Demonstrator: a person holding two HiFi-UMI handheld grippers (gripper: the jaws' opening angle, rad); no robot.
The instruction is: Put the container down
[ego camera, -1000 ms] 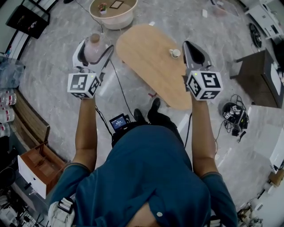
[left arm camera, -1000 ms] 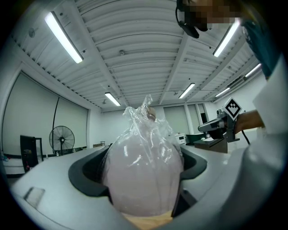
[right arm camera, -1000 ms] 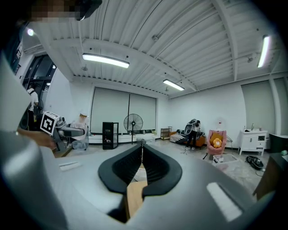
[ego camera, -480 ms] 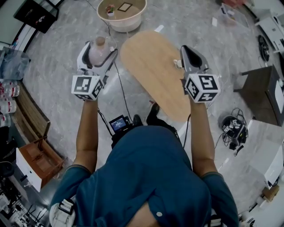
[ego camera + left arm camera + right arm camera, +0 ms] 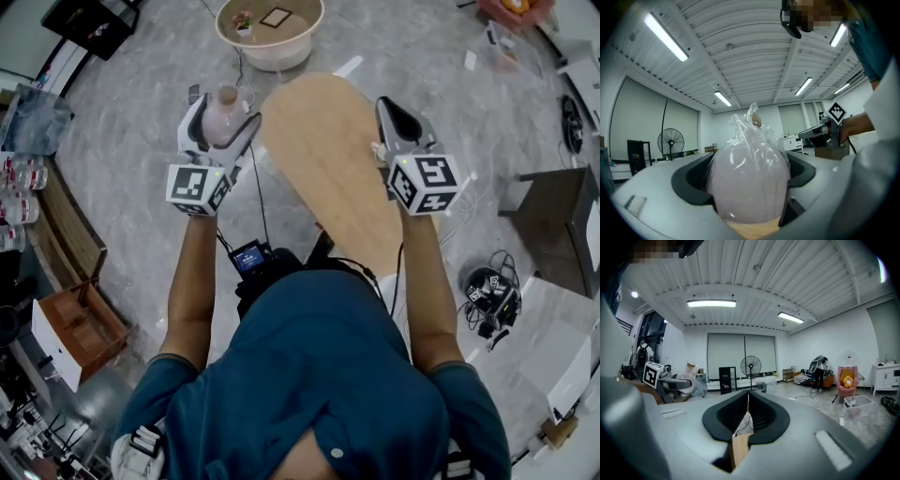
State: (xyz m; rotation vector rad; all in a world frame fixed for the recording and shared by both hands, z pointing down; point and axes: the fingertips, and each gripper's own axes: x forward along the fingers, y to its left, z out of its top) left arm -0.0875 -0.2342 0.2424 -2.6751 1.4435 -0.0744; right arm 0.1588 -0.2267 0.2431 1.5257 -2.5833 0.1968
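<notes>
Item: container (image 5: 749, 180), pale pink, rounded, wrapped in clear film bunched at the top. Clamped between the jaws of the left gripper (image 5: 225, 114), in the air just beside the left edge of the oval table (image 5: 323, 155), seemingly over floor. Right gripper (image 5: 747, 416): jaws together, nothing held, above the table's right side. Risks: release here would likely drop it to the floor; slick film may slip; a landing near the edge could tip it off.

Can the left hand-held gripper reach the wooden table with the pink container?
Probably yes. The left hand-held gripper, shut on the plastic-wrapped container, is just beside the wooden table, with nothing between them.
</notes>
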